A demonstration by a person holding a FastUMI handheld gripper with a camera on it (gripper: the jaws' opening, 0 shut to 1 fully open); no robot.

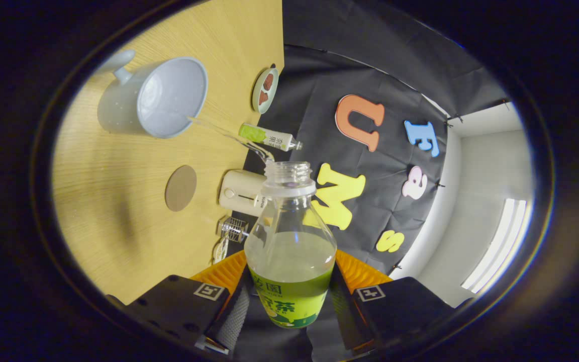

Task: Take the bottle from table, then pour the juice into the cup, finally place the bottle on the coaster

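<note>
Jaws clamp tilted bottle [290,251], juice streaming into cup [154,98] w/ open mouth.

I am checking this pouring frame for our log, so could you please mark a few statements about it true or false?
1. The gripper is shut on the bottle. True.
2. The bottle's cap is screwed on. False: its neck is open and a thin stream leaves it.
3. The stream reaches the cup. True.
4. The bottle stands on the coaster. False: the coaster is bare.
5. The cup lies tipped over on the table. False: it stands upright.
</note>
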